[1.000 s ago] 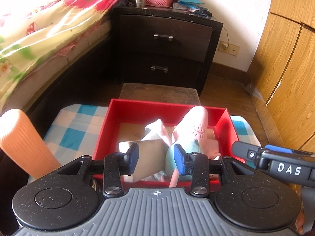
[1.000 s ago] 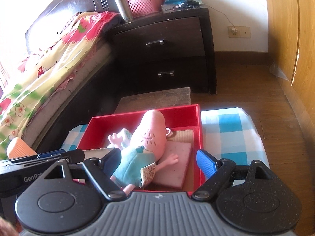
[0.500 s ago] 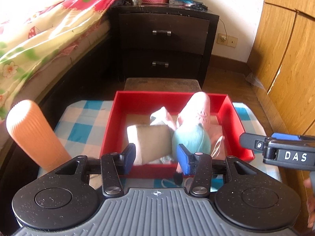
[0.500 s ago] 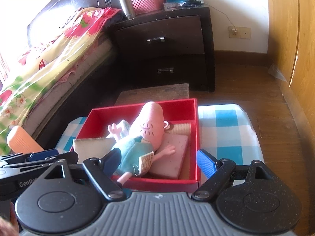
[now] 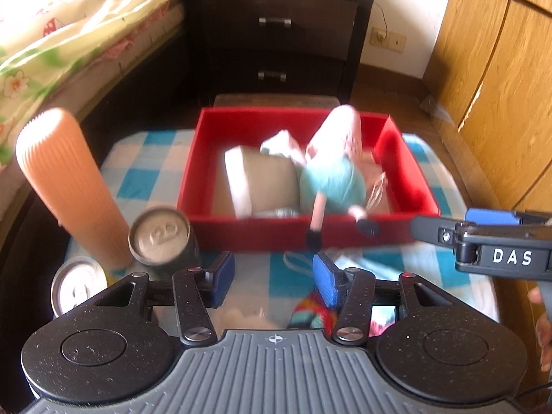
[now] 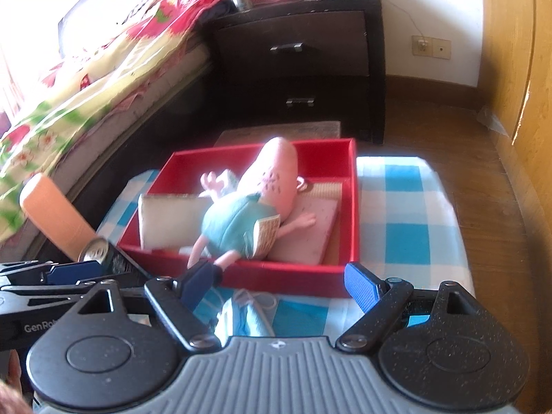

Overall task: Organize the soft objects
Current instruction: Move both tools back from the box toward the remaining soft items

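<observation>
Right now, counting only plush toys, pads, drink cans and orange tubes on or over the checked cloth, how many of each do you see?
plush toy: 1
Pads: 2, the beige pad and the pink pad
Cans: 2, the upper can and the lower can
orange tube: 1
Total: 6
</observation>
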Demonstrator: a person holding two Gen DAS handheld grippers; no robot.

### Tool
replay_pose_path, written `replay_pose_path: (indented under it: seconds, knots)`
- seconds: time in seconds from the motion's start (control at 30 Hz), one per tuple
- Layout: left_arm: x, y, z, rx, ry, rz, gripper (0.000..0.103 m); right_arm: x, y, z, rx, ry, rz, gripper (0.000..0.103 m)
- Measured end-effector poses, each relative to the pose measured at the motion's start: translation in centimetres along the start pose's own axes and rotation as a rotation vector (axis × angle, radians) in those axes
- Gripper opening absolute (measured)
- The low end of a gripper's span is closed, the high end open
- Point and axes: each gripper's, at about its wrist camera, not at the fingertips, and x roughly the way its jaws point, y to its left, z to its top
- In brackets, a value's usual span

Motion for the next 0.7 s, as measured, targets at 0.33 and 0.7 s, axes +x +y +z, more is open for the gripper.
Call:
replay_pose_path:
  seconds: [0.33, 0.7]
  knots:
    - [1.1, 0.9, -3.8, 0.012, 0.12, -0.02, 0.052, -0.1, 0.8, -2.2, -0.019, 0.053, 0.031, 0.063]
    - [3.5, 2.0, -5.2, 0.004, 0.206, -0.018, 0.061, -0.7, 0.6, -3.1, -0.013, 0.057, 0.046, 0.064]
